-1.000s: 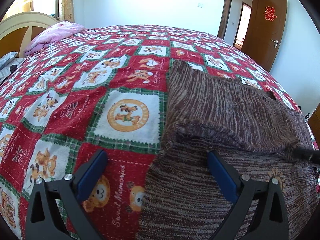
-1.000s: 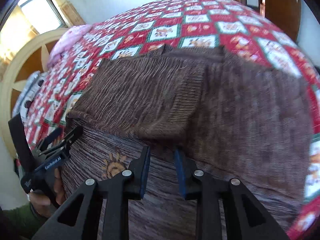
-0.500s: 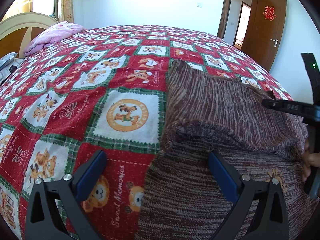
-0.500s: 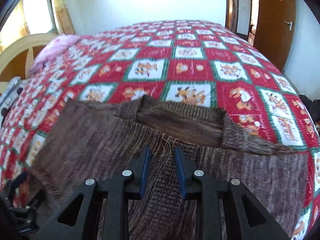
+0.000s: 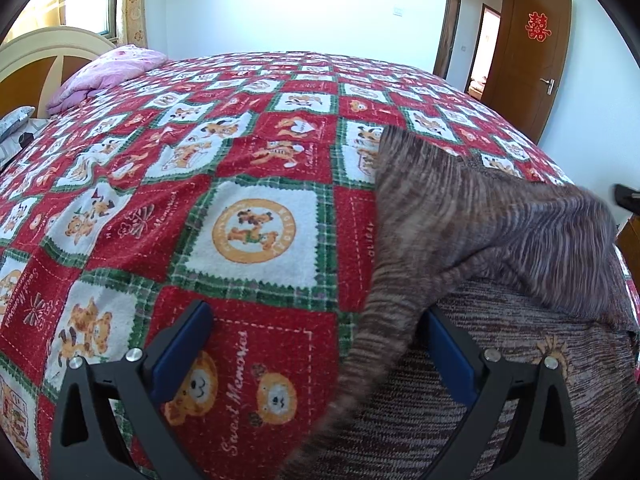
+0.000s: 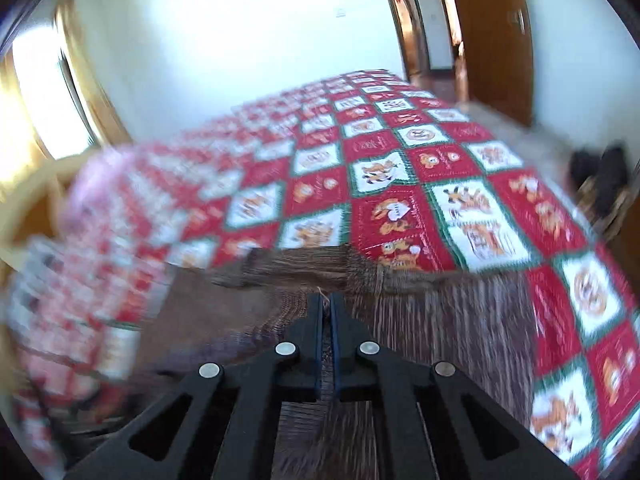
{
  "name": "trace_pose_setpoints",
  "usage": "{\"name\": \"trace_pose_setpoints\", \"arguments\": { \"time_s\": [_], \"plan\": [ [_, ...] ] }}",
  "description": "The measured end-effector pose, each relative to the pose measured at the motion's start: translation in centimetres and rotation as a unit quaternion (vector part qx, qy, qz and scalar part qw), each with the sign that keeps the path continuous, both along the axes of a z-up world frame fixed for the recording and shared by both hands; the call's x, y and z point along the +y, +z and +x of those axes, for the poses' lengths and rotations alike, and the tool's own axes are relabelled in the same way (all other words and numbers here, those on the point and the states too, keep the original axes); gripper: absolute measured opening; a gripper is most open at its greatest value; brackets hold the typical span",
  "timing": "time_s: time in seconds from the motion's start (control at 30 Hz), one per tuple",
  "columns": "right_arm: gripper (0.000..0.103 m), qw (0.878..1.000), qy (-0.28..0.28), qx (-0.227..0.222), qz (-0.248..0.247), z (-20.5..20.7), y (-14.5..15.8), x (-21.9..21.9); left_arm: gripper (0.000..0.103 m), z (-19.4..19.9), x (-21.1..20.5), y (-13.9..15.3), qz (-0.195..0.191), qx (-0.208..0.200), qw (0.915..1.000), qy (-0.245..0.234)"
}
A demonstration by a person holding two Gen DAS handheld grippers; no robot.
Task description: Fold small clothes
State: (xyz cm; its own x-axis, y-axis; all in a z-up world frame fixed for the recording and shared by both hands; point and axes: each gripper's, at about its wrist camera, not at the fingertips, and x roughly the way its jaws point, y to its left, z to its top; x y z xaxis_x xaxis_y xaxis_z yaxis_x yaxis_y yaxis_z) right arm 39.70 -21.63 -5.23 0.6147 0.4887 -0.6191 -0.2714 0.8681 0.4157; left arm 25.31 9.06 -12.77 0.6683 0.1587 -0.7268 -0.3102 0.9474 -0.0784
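Observation:
A small brown striped knit sweater [image 5: 480, 240] lies on the red patchwork bedspread [image 5: 240, 200]. In the left wrist view its folded upper layer is lifted off the lower part, with one edge hanging in front of the right finger. My left gripper [image 5: 316, 344] is open and empty, low over the sweater's left edge. In the right wrist view, which is blurred, my right gripper [image 6: 327, 304] is shut on the sweater [image 6: 440, 312] near its neck opening and holds that part up.
A pink quilt [image 5: 108, 72] and a cream and wood headboard [image 5: 40, 60] are at the far left. A brown door [image 5: 528, 56] stands open at the far right. Dark shoes [image 6: 600, 172] sit on the floor beyond the bed's right side.
My right gripper closed on the sweater near the neck and lifted it. The folded top layer rose and swung. The left gripper stayed open in place.

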Motion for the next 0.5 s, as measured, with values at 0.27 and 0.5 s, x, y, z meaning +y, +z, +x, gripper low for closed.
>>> {"name": "trace_pose_setpoints", "arguments": {
  "time_s": [0.27,0.5],
  "plan": [
    [0.004,0.995,-0.079,0.053,0.02,-1.9,-2.3,-4.6,0.103,0.6,0.0,0.1,0.006,0.025,0.9997,-0.003],
    [0.012,0.997,0.068,0.038,0.014,1.0,-1.0,4.8,0.103,2.9,-0.2,0.5,0.017,0.052,0.9984,0.012]
  ]
}}
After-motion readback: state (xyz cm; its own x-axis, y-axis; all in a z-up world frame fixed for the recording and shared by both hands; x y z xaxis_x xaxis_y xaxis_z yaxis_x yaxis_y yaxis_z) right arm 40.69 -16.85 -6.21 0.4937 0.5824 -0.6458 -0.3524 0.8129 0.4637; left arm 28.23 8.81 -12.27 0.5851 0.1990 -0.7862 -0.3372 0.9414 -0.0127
